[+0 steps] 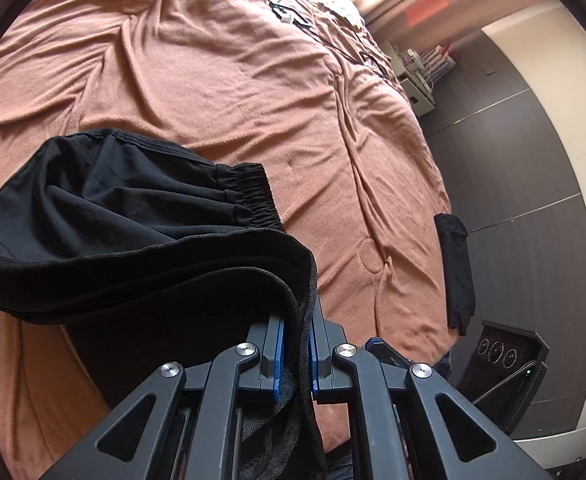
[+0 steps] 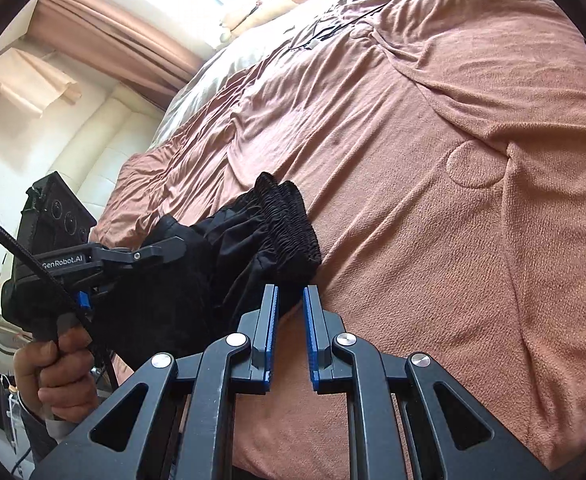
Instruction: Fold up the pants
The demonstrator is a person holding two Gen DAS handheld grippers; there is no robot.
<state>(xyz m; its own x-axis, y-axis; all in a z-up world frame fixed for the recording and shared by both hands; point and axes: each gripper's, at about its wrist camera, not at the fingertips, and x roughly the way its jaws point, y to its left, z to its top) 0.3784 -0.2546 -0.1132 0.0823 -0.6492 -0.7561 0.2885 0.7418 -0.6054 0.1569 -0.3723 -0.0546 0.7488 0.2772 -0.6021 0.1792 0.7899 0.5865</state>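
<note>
Pants [image 1: 105, 216], black, bunched and part-folded on a rumpled pink bedspread [image 1: 221, 80], elastic waistband [image 2: 289, 220] facing the far pillows. Left gripper [image 1: 296, 354] nearly closed on the near hem layers, fabric pinched between blue pads. Right gripper [image 2: 291, 332] nearly closed beside the waistband; cloth at its tips, grip unclear. Likely trouble: thin slippery layers sliding from the left pinch, or only one layer caught, dragging the fold crooked over the wrinkled bedspread.

We see thin matt black cloth pants [image 1: 105, 216] with a ribbed elastic waistband, a soft, napped, wrinkled salmon-pink fabric bedspread [image 1: 221, 92], matt black plastic gripper fingers [image 2: 271, 320] with ridged blue pads.
</note>
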